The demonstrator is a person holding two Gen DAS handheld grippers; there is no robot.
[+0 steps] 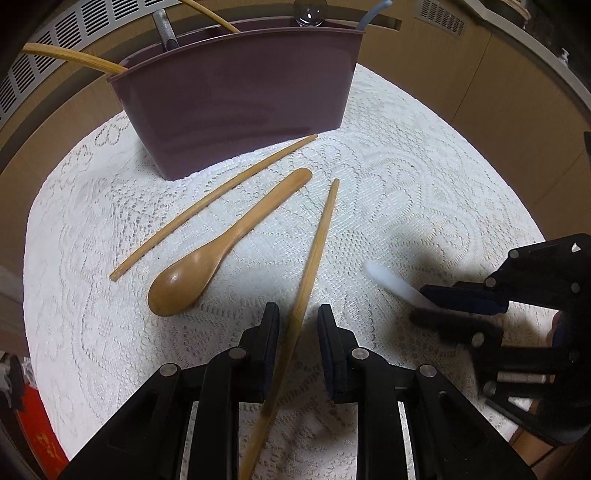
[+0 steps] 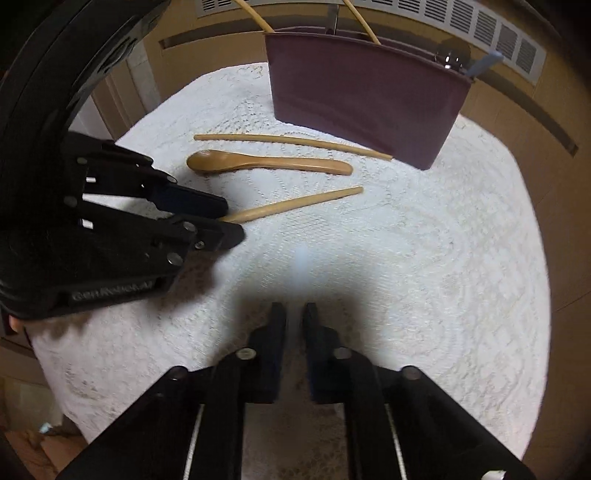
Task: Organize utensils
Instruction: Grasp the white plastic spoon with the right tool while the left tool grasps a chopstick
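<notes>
A bamboo chopstick (image 1: 317, 243) runs up between the fingers of my left gripper (image 1: 297, 314), which is shut on it; its far tip points toward the holder. From the right wrist view the same chopstick (image 2: 295, 203) sticks out of the left gripper (image 2: 233, 220). My right gripper (image 2: 294, 306) is shut on a thin white utensil (image 1: 391, 282), blurred, just above the cloth. A wooden spoon (image 1: 207, 266) and a second chopstick (image 1: 210, 206) lie on the cloth in front of the purple utensil holder (image 1: 236, 96), which has several handles standing in it.
A white lace cloth (image 1: 424, 184) covers the small round table; its edge drops off on all sides. Wooden panels and a white vent grille (image 2: 480, 26) stand behind the holder. Something red (image 1: 37, 435) sits below the table at the left.
</notes>
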